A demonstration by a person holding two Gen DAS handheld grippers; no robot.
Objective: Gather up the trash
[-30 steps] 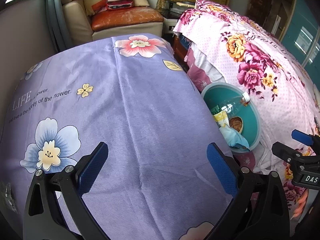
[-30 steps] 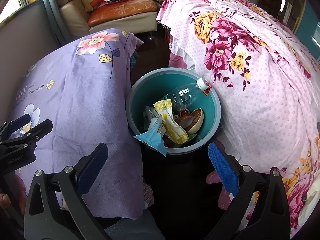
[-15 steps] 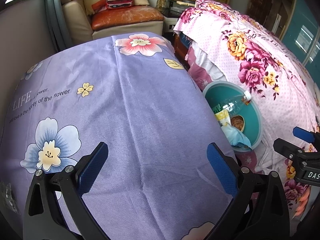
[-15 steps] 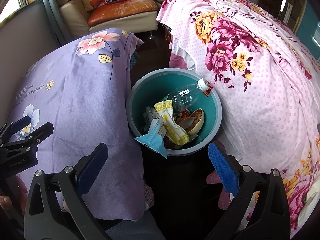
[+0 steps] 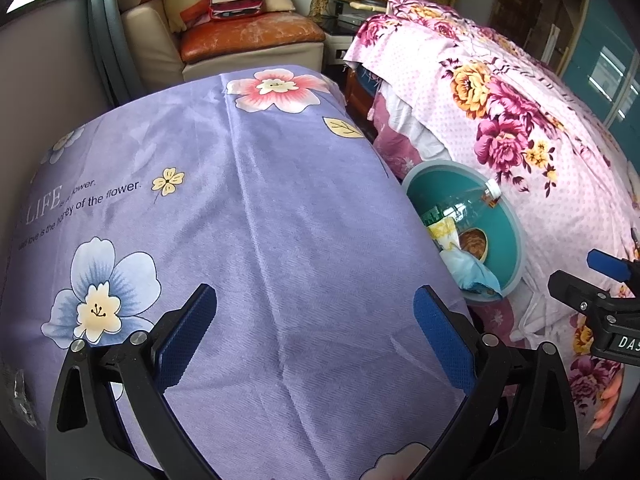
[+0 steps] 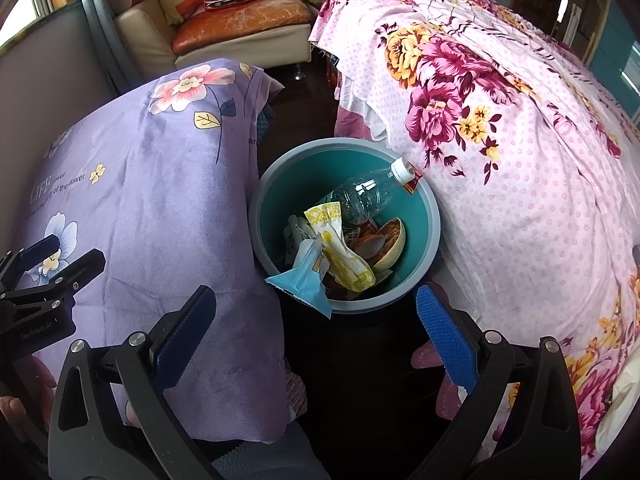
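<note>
The bed (image 6: pixel 520 152) with its pink flowered cover fills my right side, and the surface under a purple flowered cloth (image 5: pixel 248 232) fills my left. Between the two, on the dark floor, stands the teal bin (image 6: pixel 434 216), its rim close against both the cloth's hanging edge and the bed cover. The trash is inside it: a clear plastic bottle (image 6: pixel 364 196) lies tilted with its white cap resting on the rim toward the bed, a yellow-and-white wrapper (image 6: pixel 344 252) sits in the middle, a pale blue wrapper (image 6: pixel 304 280) hangs over the near rim, and a brown shell-like bowl (image 6: pixel 390 244) leans against the wall on the bed side. My left gripper (image 5: pixel 316 332) hovers over the purple cloth, jaws spread wide and holding nothing. My right gripper (image 6: pixel 316 332) hangs above the floor just short of the bin, jaws likewise spread wide and empty.
</note>
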